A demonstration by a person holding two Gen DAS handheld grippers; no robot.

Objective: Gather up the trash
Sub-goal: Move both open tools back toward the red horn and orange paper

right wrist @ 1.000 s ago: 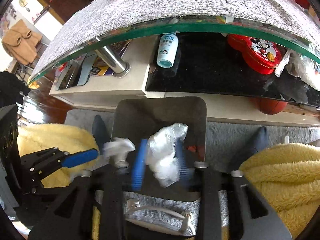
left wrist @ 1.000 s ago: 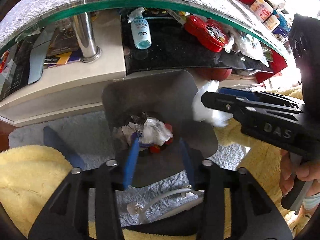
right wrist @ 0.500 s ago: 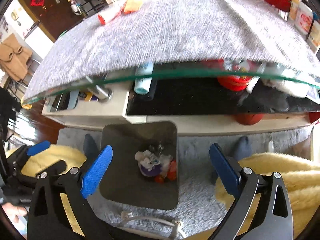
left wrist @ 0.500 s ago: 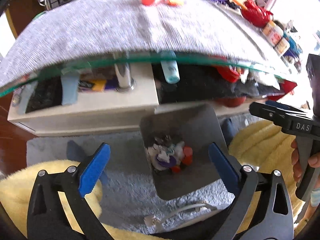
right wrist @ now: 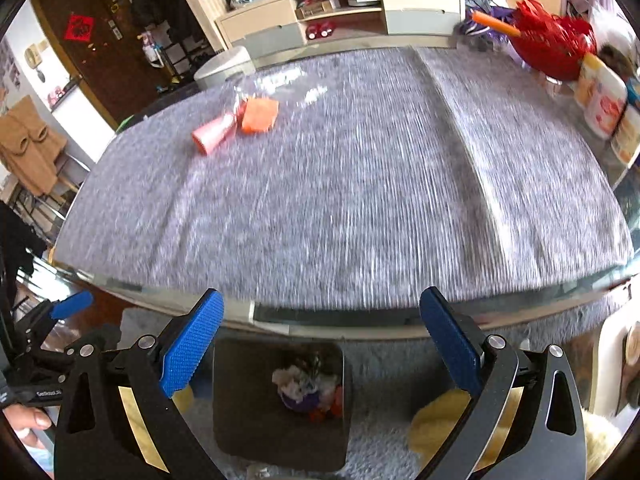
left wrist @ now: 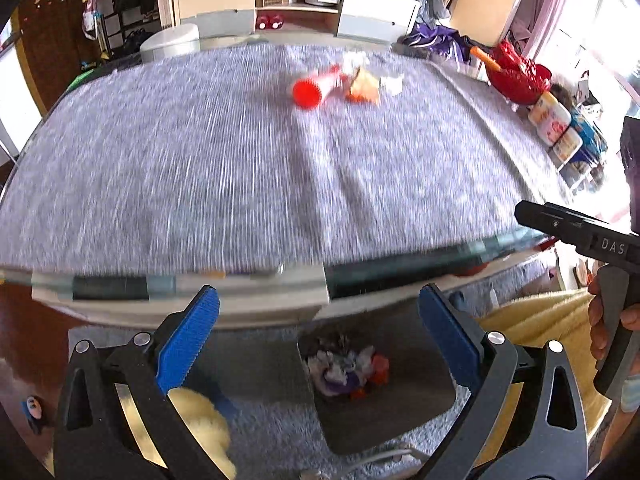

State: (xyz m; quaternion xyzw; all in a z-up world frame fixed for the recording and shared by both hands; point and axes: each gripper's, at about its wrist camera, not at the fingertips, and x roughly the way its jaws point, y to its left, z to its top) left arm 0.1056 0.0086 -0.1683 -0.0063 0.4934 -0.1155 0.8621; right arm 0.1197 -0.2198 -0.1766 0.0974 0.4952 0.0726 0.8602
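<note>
The big table (left wrist: pixel 280 168) has a grey cloth on it. The trash bin (right wrist: pixel 240 420) sits on the floor just under the table's near edge. At the table's far side lie a red cup (right wrist: pixel 214 134) and an orange scrap (right wrist: pixel 260 115). Both the left gripper (left wrist: pixel 320 344) and right gripper (right wrist: pixel 320 340) are wide apart and hold nothing. The next grab should likely go slowly, one piece each.

Cream cabinet (right wrist: pixel 340 20) behind grey-clothed glass table (right wrist: pixel 360 200)
</note>
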